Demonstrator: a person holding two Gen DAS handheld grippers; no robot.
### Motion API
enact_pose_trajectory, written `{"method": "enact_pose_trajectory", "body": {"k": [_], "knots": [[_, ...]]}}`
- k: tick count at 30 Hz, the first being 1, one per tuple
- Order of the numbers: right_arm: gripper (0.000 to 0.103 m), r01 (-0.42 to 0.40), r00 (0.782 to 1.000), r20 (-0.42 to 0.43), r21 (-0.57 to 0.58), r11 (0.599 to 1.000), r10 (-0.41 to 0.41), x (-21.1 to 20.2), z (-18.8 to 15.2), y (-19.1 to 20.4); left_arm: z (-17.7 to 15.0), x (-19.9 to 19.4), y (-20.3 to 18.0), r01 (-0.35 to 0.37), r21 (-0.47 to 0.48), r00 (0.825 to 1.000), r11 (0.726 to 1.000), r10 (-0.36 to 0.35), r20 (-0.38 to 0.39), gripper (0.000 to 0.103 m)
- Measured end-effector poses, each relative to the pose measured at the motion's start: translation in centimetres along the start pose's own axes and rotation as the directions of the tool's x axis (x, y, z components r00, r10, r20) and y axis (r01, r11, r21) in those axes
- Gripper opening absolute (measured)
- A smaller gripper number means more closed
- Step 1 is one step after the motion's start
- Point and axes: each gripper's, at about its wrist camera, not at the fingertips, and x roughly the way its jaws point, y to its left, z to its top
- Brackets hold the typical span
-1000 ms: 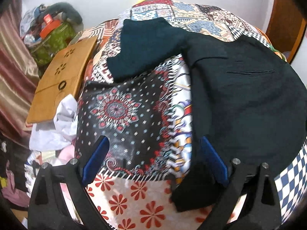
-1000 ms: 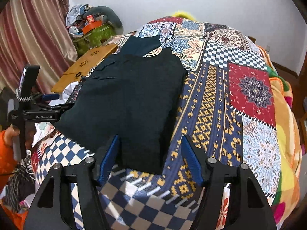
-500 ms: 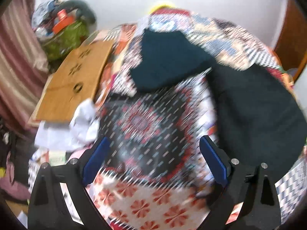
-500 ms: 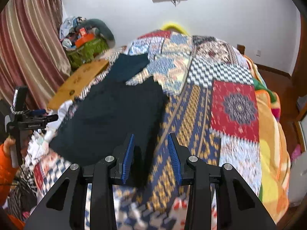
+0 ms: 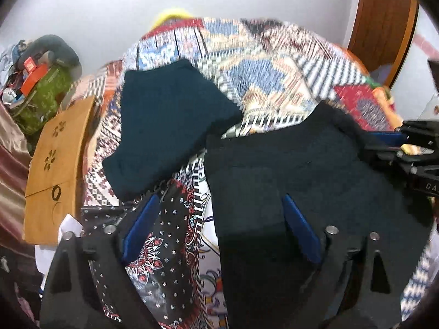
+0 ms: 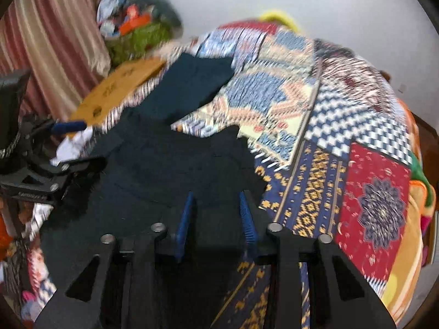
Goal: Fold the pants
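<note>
The dark pants (image 5: 301, 170) lie on the patchwork bedspread (image 5: 269, 63), and a leg end (image 5: 170, 126) stretches toward the far left. My left gripper (image 5: 219, 213) has its jaws wide apart around the near left edge of the pants, with a fold of cloth (image 5: 247, 213) between them. My right gripper (image 6: 216, 208) has its jaws narrowed on the near right edge of the pants (image 6: 170, 170), with dark cloth between the blue pads (image 6: 184, 219). The right gripper also shows at the right edge of the left wrist view (image 5: 395, 139).
A brown cardboard sheet (image 5: 57, 164) lies at the bed's left side. A pile of bags and clutter (image 5: 38, 82) sits in the far left corner by a striped curtain (image 6: 55, 41). A wooden door (image 5: 384, 19) stands far right.
My right gripper narrowed from wide open and moved onto the pants' near edge. My left gripper moved in over the pants' left edge, still open. Both views blur with motion.
</note>
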Motion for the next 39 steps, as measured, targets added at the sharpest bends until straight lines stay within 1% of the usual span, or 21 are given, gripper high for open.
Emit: {"method": "enact_pose_trajectory", "body": {"k": [2, 4, 6, 9, 12, 14, 16, 19, 21, 23, 24, 26, 27, 28, 30, 34, 36, 39], "knots": [[0.016, 0.029, 0.999, -0.013, -0.053, 0.998, -0.03, 0.9, -0.2, 0.3, -0.2, 0.9, 0.6, 0.022, -0.022, 1.0, 1.0, -0.022, -0.003, 0.091], [0.014, 0.042, 0.999, 0.019, -0.073, 0.996, -0.041, 0.8, -0.7, 0.3, -0.5, 1.1, 1.2, 0.043, -0.048, 0.999, 0.998, -0.042, 0.01, 0.093], [0.013, 0.042, 0.998, 0.04, -0.065, 0.997, -0.039, 0.6, -1.0, -0.1, -0.6, 1.4, 1.5, 0.049, -0.077, 0.999, 0.996, -0.048, 0.016, 0.095], [0.012, 0.045, 0.997, 0.06, -0.025, 0.999, -0.043, 0.6, -1.1, -0.7, -0.7, 1.5, 1.1, 0.026, -0.069, 0.999, 0.997, -0.024, 0.028, 0.096], [0.012, 0.078, 0.994, 0.083, -0.025, 0.997, -0.076, 0.5, -0.9, -0.2, -0.7, 1.3, 0.8, 0.003, -0.052, 0.999, 0.999, -0.001, 0.038, 0.096], [0.012, 0.083, 0.993, 0.087, -0.013, 0.996, -0.082, 0.4, -0.6, -0.3, -0.8, 1.1, 0.9, 0.007, -0.053, 0.999, 0.999, -0.005, 0.038, 0.096], [0.012, 0.088, 0.992, 0.09, 0.007, 0.996, -0.088, -0.1, -0.5, -0.4, -0.8, 0.6, 1.3, 0.028, -0.072, 0.999, 0.997, -0.026, 0.041, 0.096], [0.013, 0.099, 0.991, 0.089, 0.002, 0.995, -0.099, -1.0, -0.3, -0.1, -0.6, -1.0, 1.7, 0.065, -0.107, 0.997, 0.992, -0.06, 0.042, 0.096], [0.013, 0.111, 0.989, 0.098, -0.003, 0.994, -0.11, -1.9, -0.2, 0.1, -0.7, -2.4, 1.7, 0.068, -0.11, 0.996, 0.992, -0.061, 0.062, 0.095], [0.024, 0.127, 0.985, 0.119, -0.006, 0.992, -0.125, -3.3, -0.2, 0.4, -0.9, -4.3, 1.6, 0.048, -0.096, 0.994, 0.994, -0.039, 0.102, 0.095], [0.03, 0.122, 0.984, 0.131, -0.013, 0.992, -0.12, -4.2, -0.3, 0.6, -1.0, -5.1, 1.6, 0.045, -0.088, 0.993, 0.995, -0.034, 0.117, 0.096], [0.061, 0.113, 0.982, 0.151, -0.011, 0.993, -0.11, -5.5, -0.5, 0.9, -1.3, -6.1, 1.5, 0.06, -0.084, 0.991, 0.995, -0.049, 0.127, 0.096], [0.066, 0.106, 0.981, 0.166, -0.006, 0.994, -0.104, -6.1, -0.7, 1.1, -1.5, -6.3, 1.5, 0.076, -0.087, 0.99, 0.993, -0.065, 0.123, 0.096], [0.069, 0.096, 0.98, 0.176, -0.003, 0.995, -0.093, -6.5, -0.9, 1.2, -1.8, -6.4, 1.5, 0.096, -0.094, 0.99, 0.991, -0.085, 0.114, 0.096], [0.07, 0.065, 0.984, 0.168, -0.004, 0.998, -0.064, -6.8, -1.4, 1.6, -2.3, -6.1, 1.4, 0.128, -0.108, 0.989, 0.986, -0.118, 0.092, 0.096], [0.07, 0.011, 0.995, 0.096, 0.027, 1.0, -0.013, -5.3, -2.8, 1.6, -3.6, -4.2, 1.1, 0.158, -0.134, 0.987, 0.978, -0.156, 0.025, 0.095], [0.07, -0.012, 0.999, 0.05, 0.051, 0.999, 0.01, -4.1, -3.7, 1.2, -4.3, -3.1, 0.9, 0.18, -0.149, 0.983, 0.972, -0.185, -0.018, 0.095], [0.07, -0.051, 0.999, 0.001, 0.099, 0.994, 0.051, -2.7, -4.9, 0.2, -5.0, -1.9, 0.6, 0.217, -0.17, 0.972, 0.961, -0.229, -0.054, 0.096]]}}
